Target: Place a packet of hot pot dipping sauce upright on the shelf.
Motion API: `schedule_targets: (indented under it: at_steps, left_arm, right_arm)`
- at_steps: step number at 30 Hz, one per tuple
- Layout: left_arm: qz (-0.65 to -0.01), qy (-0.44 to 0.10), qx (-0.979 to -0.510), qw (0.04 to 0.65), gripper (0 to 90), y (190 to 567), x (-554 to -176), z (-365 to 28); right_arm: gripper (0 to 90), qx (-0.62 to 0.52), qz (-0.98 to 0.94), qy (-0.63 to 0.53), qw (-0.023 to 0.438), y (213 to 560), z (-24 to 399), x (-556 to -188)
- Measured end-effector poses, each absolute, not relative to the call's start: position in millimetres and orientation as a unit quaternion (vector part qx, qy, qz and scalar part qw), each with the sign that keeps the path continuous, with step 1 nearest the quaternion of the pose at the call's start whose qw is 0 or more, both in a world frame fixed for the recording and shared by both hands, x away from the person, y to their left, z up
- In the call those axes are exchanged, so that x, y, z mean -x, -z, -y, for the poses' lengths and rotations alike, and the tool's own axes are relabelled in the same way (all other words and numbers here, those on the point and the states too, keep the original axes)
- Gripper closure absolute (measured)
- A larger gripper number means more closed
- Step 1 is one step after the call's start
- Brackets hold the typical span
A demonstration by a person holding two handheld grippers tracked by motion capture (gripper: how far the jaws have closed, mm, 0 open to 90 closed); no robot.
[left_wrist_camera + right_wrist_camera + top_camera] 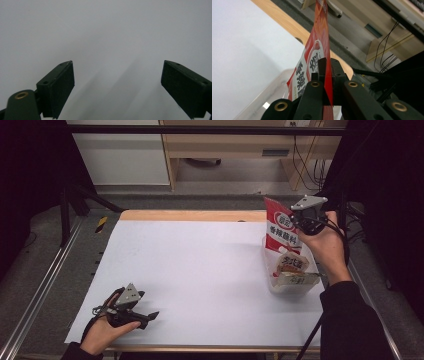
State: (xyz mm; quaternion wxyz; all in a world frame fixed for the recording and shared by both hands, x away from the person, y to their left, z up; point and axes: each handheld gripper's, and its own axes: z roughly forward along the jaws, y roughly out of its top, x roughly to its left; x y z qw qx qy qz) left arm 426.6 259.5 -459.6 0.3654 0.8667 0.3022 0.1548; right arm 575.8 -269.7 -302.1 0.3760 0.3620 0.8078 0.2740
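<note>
The desk (200, 270) fills the middle of the high view. At the lower left of the frame, the left hand-held gripper (150, 316) rests on the desk. At the right of the frame sits a tub (290, 287) on the desk, with small packets (295, 270) in it. Above the tub, the right hand-held gripper (298, 222) pinches a snack bag (280, 227), whose lower end sits in the tub. Behind the desk, at the top of the frame, stands a shelf unit (225, 150).

At the right of the frame, the snack packet (281, 227) is red and white with dark characters; the bin (290, 287) below is translucent white; the table sheet (200, 270) is plain white.
</note>
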Motion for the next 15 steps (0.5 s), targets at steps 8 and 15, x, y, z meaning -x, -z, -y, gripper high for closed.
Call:
schedule_targets:
  at_steps: [8, 15]
  left_arm:
    - [-0.302, -0.158, -0.867, 0.364, 11.6, 458.8, -426.0, -259.9]
    - [-0.303, -0.159, -0.867, 0.363, 11.6, 458.8, -426.0, -260.4]
  right_arm:
    - [89.2, -0.402, -0.791, -0.282, 0.365, 316.0, 297.3, -562.0]
    - [60.1, -0.434, -0.774, -0.303, 0.348, 325.4, 316.6, -547.3]
